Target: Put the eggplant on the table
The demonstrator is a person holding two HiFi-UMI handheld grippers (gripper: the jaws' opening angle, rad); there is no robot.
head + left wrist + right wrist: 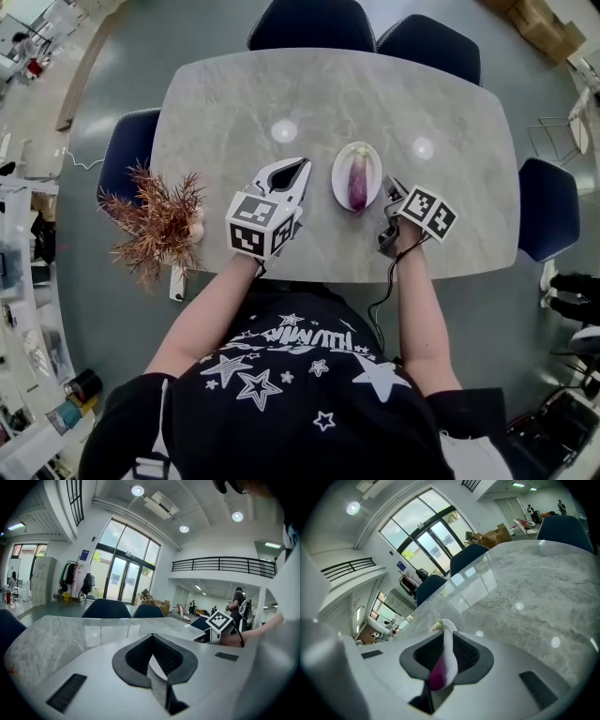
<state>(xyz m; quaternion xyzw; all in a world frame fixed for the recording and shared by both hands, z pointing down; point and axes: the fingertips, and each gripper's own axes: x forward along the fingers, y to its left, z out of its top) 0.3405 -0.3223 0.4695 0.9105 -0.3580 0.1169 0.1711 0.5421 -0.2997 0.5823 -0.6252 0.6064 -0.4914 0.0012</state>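
Looking down from the head view: both hands are hidden behind the marker cubes, with bare forearms reaching over the near edge of the table (pixel 234 103). One eggplant (pixel 358 180) lies on one white plate (pixel 338 178). The left gripper (pixel 300 169) is just left of the plate, the right gripper (pixel 390 187) at its right rim. Four blue chairs (pixel 311 23), one dried plant (pixel 155 220).

Left gripper view: it's level over the tabletop, pads meeting tip to tip, nothing between them.

Right gripper view: tilted, pads a slit apart, and a white-and-purple strip of eggplant (pixel 443 660) fills that slit. Whether they press it is hard to make out.
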